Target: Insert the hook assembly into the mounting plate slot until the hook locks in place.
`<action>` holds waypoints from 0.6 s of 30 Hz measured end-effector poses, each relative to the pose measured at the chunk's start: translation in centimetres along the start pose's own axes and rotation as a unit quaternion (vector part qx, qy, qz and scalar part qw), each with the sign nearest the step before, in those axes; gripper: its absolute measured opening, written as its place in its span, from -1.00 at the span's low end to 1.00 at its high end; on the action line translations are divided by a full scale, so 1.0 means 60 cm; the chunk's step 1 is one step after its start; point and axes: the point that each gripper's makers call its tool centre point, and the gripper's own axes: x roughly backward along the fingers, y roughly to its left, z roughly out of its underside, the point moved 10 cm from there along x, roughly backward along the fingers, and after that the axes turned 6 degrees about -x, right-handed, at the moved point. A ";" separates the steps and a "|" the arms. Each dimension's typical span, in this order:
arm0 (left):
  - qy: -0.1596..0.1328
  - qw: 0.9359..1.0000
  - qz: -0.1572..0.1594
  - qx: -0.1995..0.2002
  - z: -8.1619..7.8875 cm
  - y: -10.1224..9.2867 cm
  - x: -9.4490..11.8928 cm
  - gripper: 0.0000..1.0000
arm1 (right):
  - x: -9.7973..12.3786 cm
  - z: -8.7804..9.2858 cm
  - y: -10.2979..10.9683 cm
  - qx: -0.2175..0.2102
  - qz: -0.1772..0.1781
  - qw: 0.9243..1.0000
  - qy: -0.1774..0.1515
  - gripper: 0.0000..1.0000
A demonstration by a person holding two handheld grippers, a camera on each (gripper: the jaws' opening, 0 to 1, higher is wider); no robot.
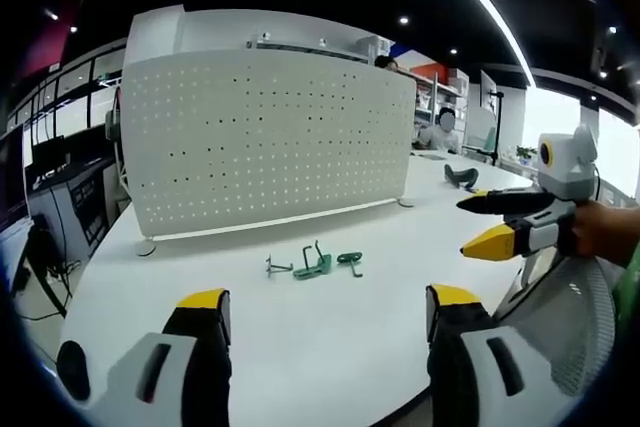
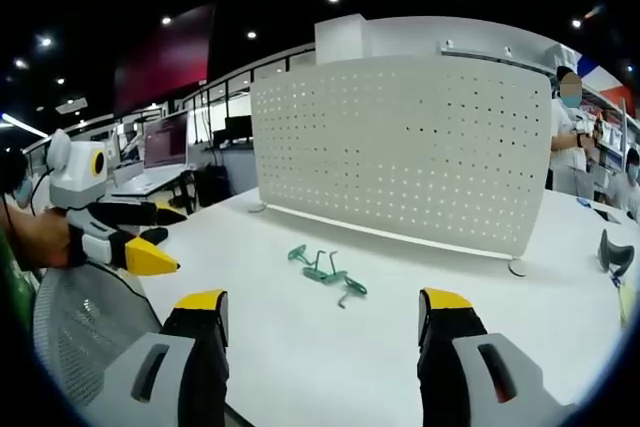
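Observation:
A white perforated mounting plate (image 1: 260, 137) (image 2: 400, 147) stands upright on the white table (image 1: 180, 257) (image 2: 250, 247). In front of it lie three small hook pieces: a grey wire hook (image 1: 279, 267), a green hook assembly (image 1: 313, 265) (image 2: 322, 269) and a smaller green piece (image 1: 350, 261) (image 2: 298, 253). A further hook piece (image 2: 350, 289) lies beside them. My left gripper (image 1: 330, 299) (image 2: 170, 240) is open and holds nothing, short of the hooks. My right gripper (image 2: 322, 300) (image 1: 480, 224) is open too, held above the table's near edge, apart from the parts.
A grey mesh chair back (image 1: 560, 317) (image 2: 85, 317) sits under the hands at the table's near edge. A dark object (image 1: 461, 176) (image 2: 615, 250) lies on the table past the plate's end. People stand behind the plate, and desks with monitors (image 2: 165, 142) line the side.

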 end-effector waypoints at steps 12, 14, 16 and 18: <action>0.001 1.000 -0.006 -0.019 -0.012 0.013 -0.018 0.34 | 0.000 0.000 -0.001 -0.001 0.000 1.000 0.000 0.56; -0.001 1.000 -0.009 -0.024 -0.019 0.019 -0.023 0.31 | 0.000 0.000 -0.001 -0.001 0.001 1.000 0.001 0.56; -0.003 1.000 -0.009 -0.025 -0.024 0.024 -0.028 0.27 | 0.000 0.000 -0.001 -0.002 0.001 1.000 0.000 0.56; -0.003 0.999 -0.011 -0.030 -0.028 0.030 -0.036 0.24 | 0.000 0.000 -0.002 -0.003 0.002 1.000 0.000 0.56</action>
